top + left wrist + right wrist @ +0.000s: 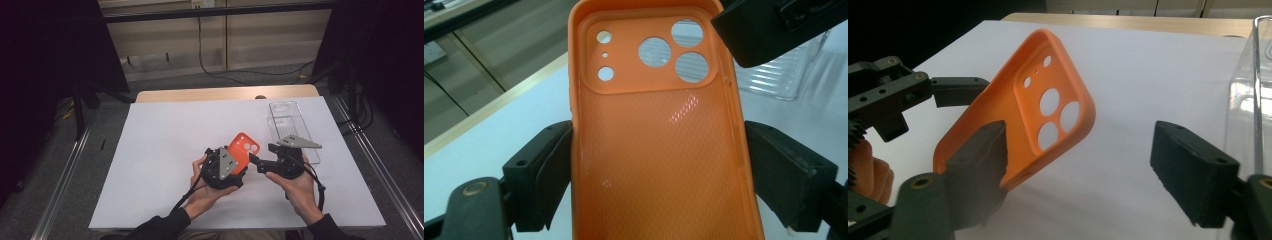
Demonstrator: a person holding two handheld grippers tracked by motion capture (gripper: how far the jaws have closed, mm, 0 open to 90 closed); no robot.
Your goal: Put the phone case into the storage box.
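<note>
An orange phone case (244, 150) is held tilted above the white sheet, camera holes at its far end. My left gripper (236, 167) is shut on it: in the left gripper view both pads press the long edges of the case (659, 140), whose hollow inside faces the camera. My right gripper (260, 152) is just right of the case with its jaws apart. In the right gripper view the case (1043, 110) leans at the left jaw's side and the gap (1078, 145) between the pads holds nothing. One of the right gripper's fingers (774, 30) hangs near the case's upper corner.
A clear plastic case (292, 125) lies on the white sheet (165, 145) at the back right, close behind the right hand. The sheet covers a wooden table (200, 94). Cables trail from both grippers toward the person. Dark floor and metal rails flank the table.
</note>
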